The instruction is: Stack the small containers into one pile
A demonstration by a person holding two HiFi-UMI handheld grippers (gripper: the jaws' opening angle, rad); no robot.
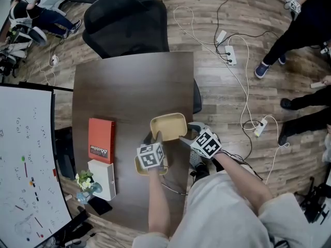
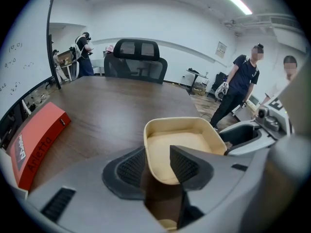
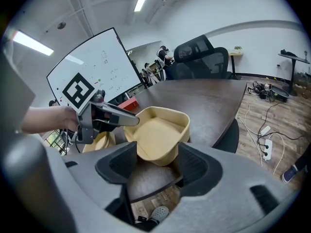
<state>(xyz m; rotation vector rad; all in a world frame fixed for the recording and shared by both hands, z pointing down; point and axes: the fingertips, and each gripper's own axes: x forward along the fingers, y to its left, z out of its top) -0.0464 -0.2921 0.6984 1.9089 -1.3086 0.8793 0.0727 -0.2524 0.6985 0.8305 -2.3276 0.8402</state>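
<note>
A beige container (image 1: 168, 125) sits on the dark table (image 1: 129, 87) just ahead of both grippers. My left gripper (image 1: 158, 137) is open, and its jaws straddle the container's (image 2: 182, 140) near left wall: one finger is outside the wall and the other over the inside. The pads (image 2: 130, 170) do not press on the wall. My right gripper (image 3: 155, 166) is open at the table's right edge, with the container's (image 3: 158, 132) near end just in front of its fingertips. A second beige container (image 1: 138, 167) lies under the left gripper and is mostly hidden. It also shows as the second container (image 3: 99, 142) in the right gripper view.
A red box (image 1: 101, 140), a white box (image 1: 103, 177) and a small plant (image 1: 85, 181) lie on the table's left side. A black office chair (image 1: 126, 22) stands at the far end and a whiteboard (image 1: 26, 164) at the left. Cables and a power strip (image 1: 230, 55) lie on the floor, with people standing at the right.
</note>
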